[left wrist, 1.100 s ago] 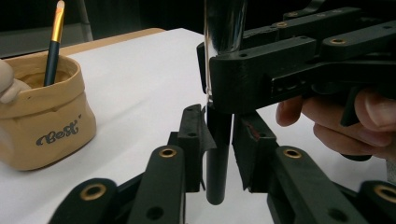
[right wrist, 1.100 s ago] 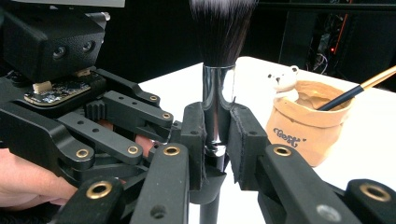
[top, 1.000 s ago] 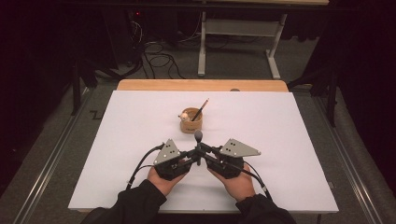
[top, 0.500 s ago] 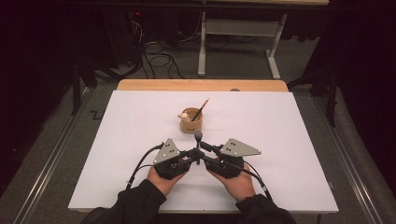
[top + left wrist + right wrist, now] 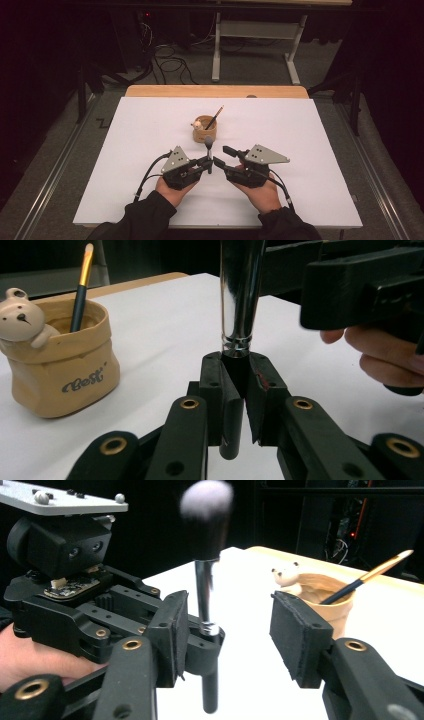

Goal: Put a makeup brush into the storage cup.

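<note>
Standing upright in the clamped left gripper (image 5: pixel 235 390) – a makeup brush (image 5: pixel 205 555), chrome ferrule, fluffy head – right gripper (image 5: pixel 227 630) just opening

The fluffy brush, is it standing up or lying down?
Standing up. The left gripper clamps the brush by its handle, bristles on top; the right gripper's jaws have just been opening beside it.

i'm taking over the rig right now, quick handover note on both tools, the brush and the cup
Left tool: shut on the makeup brush, gripping its dark handle and holding it upright, bristles up.
Right tool: its jaws have just been opening; the pads stand apart on either side of the brush and neither presses on it.
Cup: bear-shaped tan holder on the white table beyond both tools, a thin brush already leaning in it.
Done: brush now held by the left tool alone.
Left: probably drop the brush into the cup.
</note>
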{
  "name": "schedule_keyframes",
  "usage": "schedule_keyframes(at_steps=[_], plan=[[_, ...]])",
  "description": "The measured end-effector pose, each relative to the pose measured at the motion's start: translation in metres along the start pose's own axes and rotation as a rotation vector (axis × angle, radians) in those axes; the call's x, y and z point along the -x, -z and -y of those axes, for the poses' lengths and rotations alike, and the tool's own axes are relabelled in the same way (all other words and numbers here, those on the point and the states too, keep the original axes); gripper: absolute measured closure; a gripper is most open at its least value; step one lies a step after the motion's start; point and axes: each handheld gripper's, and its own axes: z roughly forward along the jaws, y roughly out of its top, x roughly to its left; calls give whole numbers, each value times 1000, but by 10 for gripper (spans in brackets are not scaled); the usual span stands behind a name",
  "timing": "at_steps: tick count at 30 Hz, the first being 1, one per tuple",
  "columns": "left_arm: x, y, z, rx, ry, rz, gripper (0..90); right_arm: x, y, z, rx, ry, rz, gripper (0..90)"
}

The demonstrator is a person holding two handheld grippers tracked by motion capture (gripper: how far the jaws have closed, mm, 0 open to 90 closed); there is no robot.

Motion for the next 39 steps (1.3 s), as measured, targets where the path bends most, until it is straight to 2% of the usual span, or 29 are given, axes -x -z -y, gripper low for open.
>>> schedule_keyframes(at_steps=[4, 11, 17, 28, 39], plan=[[-3, 1, -1, 5, 3, -7, 791, 5, 8, -1, 7, 22, 29, 436], [-8, 4, -2, 18, 16, -16, 791, 15, 20, 0, 29, 7, 82, 290], [-14, 8, -4, 26, 26, -29, 791, 20, 25, 1, 29, 8, 102, 209], [-27, 16, -6, 45, 33, -73, 791, 27, 34, 5, 17, 5, 134, 144], [-39, 24, -8, 55, 49, -105, 791, 36, 44, 9, 6, -16, 194, 17]])
